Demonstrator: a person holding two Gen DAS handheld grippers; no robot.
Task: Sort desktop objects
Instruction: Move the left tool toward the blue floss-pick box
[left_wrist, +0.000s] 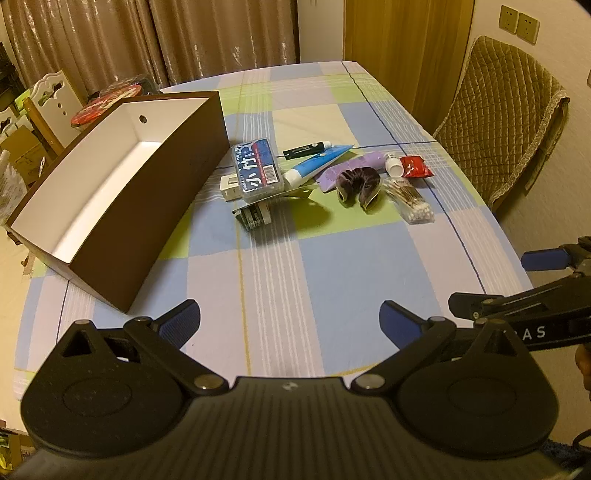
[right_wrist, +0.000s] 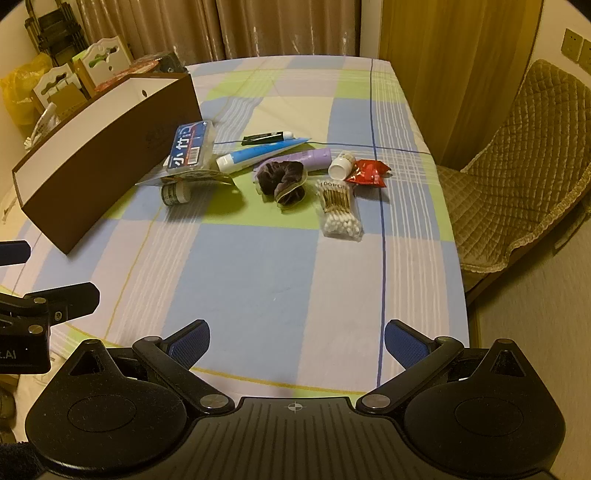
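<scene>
Both claws wide open, holding nothing, hovering above the near table edge: left gripper (left_wrist: 290, 319), right gripper (right_wrist: 297, 339). Items clustered mid-table w/ scrunchie (right_wrist: 282, 181), cotton swabs (right_wrist: 340, 210); brown box (left_wrist: 122, 206) at left.

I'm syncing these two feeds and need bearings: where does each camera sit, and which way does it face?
Left wrist: on the left gripper, near table edge, facing the brown box and clutter; the right gripper intrudes at right.
Right wrist: on the right gripper, facing the cotton swabs and chair; the left gripper shows at left.
Shared: box, blue-white tube, scrunchie, checked tablecloth.
</scene>
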